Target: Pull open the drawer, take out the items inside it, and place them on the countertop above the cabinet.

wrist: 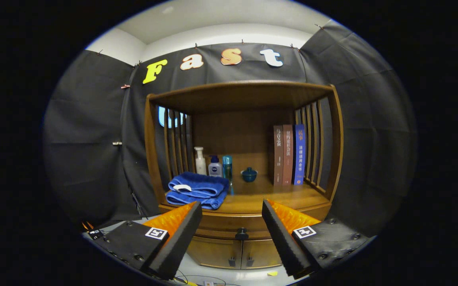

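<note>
A wooden cabinet stands ahead of me with a countertop [276, 196] under a slatted shelf frame. Below the countertop runs a closed drawer [221, 230] with a dark round knob [241, 233] at its middle. My gripper [232, 210] is open, its two fingers spread wide, and the knob lies between them and a short way beyond. Nothing is held. The drawer's inside is hidden.
A folded blue towel [199, 190] lies on the countertop's left. Behind it stand a white bottle [200, 161], a small blue-capped bottle [214, 167] and a teal tube [227, 167]. A small teal bowl [249, 174] and three books [288, 155] stand right. Two lower doors [233, 252] sit under the drawer.
</note>
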`<state>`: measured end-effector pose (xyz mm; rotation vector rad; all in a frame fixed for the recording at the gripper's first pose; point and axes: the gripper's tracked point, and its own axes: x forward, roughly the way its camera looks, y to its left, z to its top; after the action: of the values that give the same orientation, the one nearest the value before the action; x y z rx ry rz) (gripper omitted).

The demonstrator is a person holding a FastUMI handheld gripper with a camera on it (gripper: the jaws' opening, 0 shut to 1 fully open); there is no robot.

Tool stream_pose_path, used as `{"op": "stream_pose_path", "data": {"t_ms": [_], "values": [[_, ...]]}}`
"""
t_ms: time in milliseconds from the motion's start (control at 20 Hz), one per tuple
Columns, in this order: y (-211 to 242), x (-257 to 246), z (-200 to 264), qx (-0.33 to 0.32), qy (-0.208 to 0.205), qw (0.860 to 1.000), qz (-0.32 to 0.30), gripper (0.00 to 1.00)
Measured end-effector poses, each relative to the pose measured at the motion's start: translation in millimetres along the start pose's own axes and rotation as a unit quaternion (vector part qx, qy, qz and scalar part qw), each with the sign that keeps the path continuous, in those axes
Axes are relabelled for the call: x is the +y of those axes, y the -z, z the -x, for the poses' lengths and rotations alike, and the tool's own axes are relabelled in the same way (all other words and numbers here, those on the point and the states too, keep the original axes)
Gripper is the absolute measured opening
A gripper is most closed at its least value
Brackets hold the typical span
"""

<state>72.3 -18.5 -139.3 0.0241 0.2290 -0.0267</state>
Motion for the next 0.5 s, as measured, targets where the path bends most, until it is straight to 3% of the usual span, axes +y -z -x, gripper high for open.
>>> {"op": "stream_pose_path", "data": {"t_ms": [500], "values": [[123, -19, -75, 0.095, 0.014, 0.995, -0.036, 0.99]]}}
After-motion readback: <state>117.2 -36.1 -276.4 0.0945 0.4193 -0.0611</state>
